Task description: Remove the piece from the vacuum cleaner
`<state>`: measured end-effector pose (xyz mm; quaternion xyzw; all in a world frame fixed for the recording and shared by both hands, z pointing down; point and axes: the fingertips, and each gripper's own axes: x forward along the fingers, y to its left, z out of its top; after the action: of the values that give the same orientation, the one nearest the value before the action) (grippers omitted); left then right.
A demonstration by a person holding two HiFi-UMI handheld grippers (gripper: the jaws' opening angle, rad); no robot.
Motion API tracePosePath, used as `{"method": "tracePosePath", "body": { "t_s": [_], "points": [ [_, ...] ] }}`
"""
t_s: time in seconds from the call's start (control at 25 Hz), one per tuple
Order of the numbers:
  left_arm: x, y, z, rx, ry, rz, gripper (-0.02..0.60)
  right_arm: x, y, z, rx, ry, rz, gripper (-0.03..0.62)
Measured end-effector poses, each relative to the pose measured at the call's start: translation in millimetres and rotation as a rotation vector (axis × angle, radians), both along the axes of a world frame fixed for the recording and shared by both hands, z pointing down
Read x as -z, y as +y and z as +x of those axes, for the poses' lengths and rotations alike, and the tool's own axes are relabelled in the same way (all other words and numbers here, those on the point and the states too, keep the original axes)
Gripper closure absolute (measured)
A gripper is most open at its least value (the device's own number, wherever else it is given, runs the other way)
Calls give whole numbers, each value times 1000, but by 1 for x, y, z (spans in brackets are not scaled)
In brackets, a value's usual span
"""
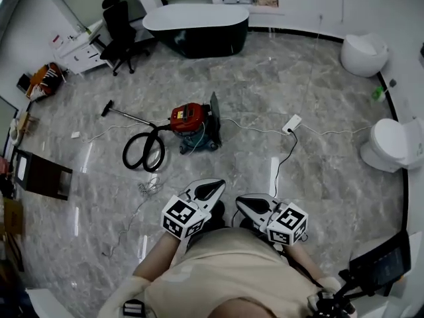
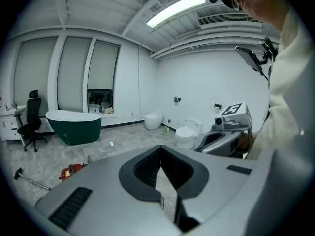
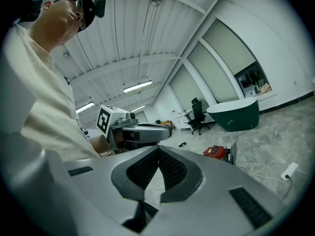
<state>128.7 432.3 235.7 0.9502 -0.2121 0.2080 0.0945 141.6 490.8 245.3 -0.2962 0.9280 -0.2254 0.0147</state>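
Pointing forward side by side just before the person's (image 1: 225,270) chest, the left gripper (image 1: 211,189) and right gripper (image 1: 254,204) both have fingers closed on nothing, while the red vacuum cleaner (image 1: 189,119) sits on the floor (image 1: 298,78) well ahead of them.

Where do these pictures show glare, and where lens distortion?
Head view: white glare streaks on the polished floor, its edge curved by the lens. Left gripper view: the ceiling lamp is blown out. Right gripper view: black corners, round fisheye frame.
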Motion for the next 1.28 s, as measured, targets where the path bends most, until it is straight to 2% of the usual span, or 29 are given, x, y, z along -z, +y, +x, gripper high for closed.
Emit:
{"method": "tracePosePath", "body": {
  "t_s": [0.36, 0.52, 0.76, 0.88, 1.04, 1.16, 1.28],
  "points": [
    [-5, -6, 45, -114, -15, 15, 578, -7, -7, 39, -88, -11, -14, 594],
    [-4, -20, 44, -123, -15, 35, 578, -10, -21, 38, -89, 4, -27, 594],
    [-8, -61, 2, -65, 11, 28, 578, -25, -61, 12, -93, 84, -92, 594],
    [-13, -93, -32, -7, 27, 9, 578, -25, -86, -16, -47, 89, -126, 594],
    [-19, -140, -83, 59, 58, -24, 578, -21, -126, -64, 22, 175, -119, 594],
    [-17, -168, -112, 62, 80, -31, 578, -15, -157, -90, 3, 191, -127, 594],
    [-10, -192, -133, 43, 91, 3, 578, -12, -182, -116, 9, 220, -133, 594]
  ]
}}
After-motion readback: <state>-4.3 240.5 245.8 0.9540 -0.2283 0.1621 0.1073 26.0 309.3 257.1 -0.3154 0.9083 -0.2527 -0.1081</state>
